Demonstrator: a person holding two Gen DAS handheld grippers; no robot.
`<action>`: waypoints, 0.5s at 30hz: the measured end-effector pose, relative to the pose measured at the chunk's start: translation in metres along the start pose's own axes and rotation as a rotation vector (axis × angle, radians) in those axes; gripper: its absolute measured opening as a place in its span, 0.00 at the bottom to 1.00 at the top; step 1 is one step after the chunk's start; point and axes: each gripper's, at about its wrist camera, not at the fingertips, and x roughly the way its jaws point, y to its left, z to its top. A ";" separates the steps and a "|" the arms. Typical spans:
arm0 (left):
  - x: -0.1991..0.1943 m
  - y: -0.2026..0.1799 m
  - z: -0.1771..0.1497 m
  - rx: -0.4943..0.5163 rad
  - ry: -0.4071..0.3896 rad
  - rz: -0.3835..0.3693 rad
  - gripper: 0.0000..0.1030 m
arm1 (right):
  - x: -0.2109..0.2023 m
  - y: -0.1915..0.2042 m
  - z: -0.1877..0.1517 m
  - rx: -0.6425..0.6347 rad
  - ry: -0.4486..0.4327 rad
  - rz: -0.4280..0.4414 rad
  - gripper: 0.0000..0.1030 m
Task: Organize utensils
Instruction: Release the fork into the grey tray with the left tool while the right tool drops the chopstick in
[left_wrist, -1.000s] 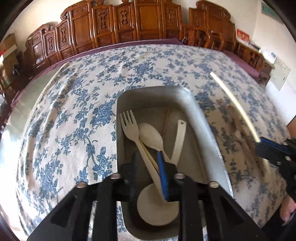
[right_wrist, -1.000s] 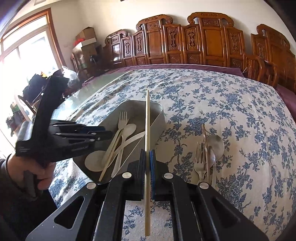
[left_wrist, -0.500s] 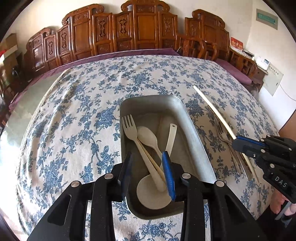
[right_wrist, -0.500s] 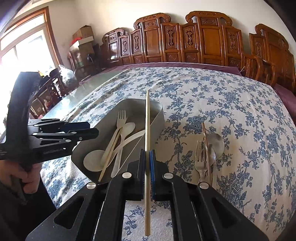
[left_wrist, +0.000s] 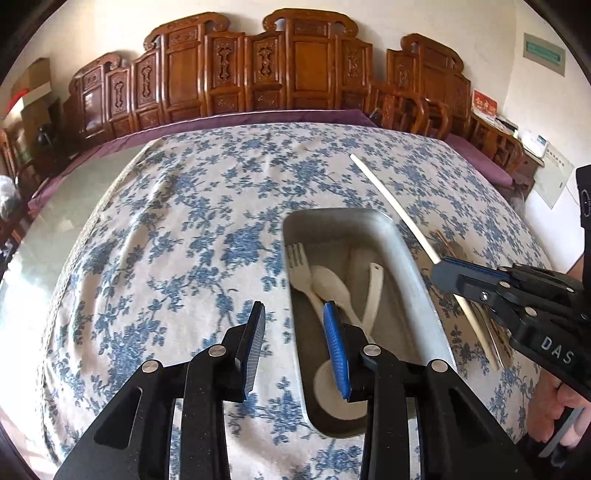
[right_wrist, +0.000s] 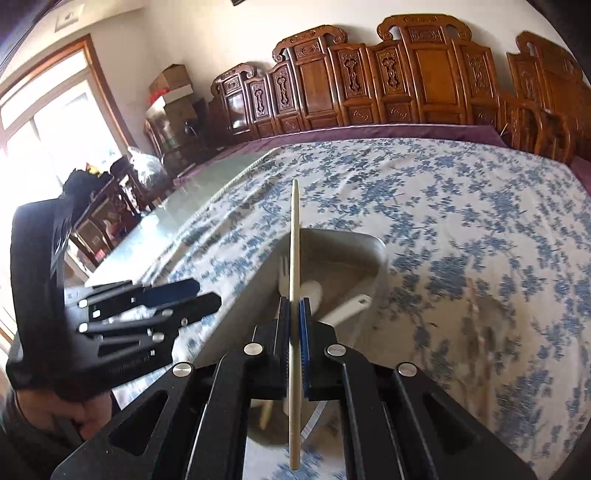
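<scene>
Chopstick (right_wrist: 294, 258), pale and slim, sits pinched tight in the right tongs (right_wrist: 294, 325), sticking out past both ends of the pads and hanging over the metal tray (left_wrist: 417, 280)! Inside that tray lie a cream fork (left_wrist: 300, 264), a spoon (left_wrist: 328, 282) and a ladle (left_wrist: 373, 291). Left tongs (left_wrist: 295, 332) stand partly open with nothing between them, one finger over the floral cloth (left_wrist: 177, 236) on the counter, the other over the tray.

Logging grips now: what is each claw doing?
Left claw: open, holding nothing.
Right claw: shut on the chopstick.
</scene>
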 end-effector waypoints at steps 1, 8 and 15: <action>0.000 0.003 0.000 -0.006 -0.003 0.006 0.30 | 0.005 0.001 0.003 0.013 0.000 0.004 0.06; -0.002 0.021 0.003 -0.028 -0.014 0.035 0.30 | 0.034 0.008 0.005 0.049 0.031 -0.022 0.06; -0.004 0.026 0.004 -0.040 -0.020 0.035 0.30 | 0.057 0.010 -0.011 0.026 0.086 -0.089 0.06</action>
